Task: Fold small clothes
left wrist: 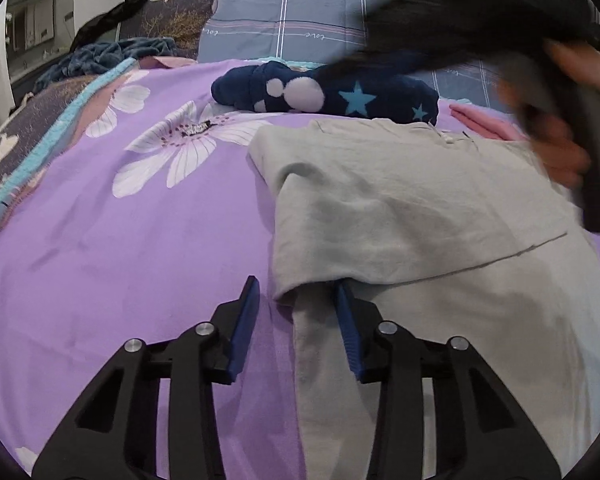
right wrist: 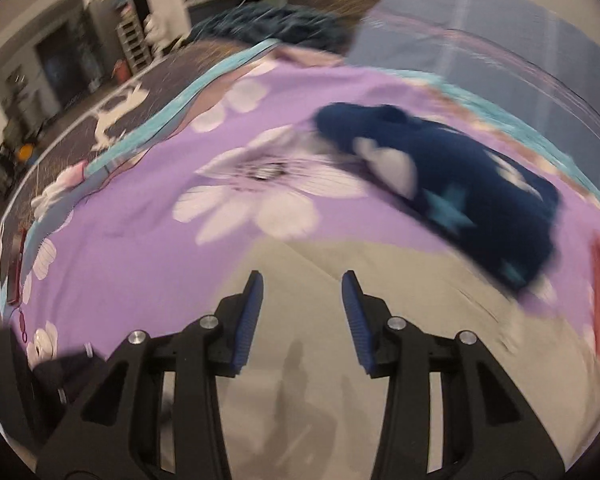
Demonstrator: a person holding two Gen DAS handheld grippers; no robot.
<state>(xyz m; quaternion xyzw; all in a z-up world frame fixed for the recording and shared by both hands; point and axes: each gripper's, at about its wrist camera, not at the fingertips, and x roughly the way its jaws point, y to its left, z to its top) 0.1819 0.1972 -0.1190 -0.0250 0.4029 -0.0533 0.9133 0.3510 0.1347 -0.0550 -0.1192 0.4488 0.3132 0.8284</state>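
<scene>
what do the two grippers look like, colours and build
Both match: the left gripper and right gripper have black plastic linkage arms with cut-out openings, joined by round silver pivot bolts. Each finger ends in a flat blue ribbed pad. No cables or markings show. A bare, blurred hand is visible at the left view's right edge.

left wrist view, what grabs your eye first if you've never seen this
The purple floral bedspread fills most of the frame, with a grey garment spread over its right half. The open left gripper sits at the garment's near folded edge, one finger tucked under it. Behind lies a navy star-print piece.
</scene>
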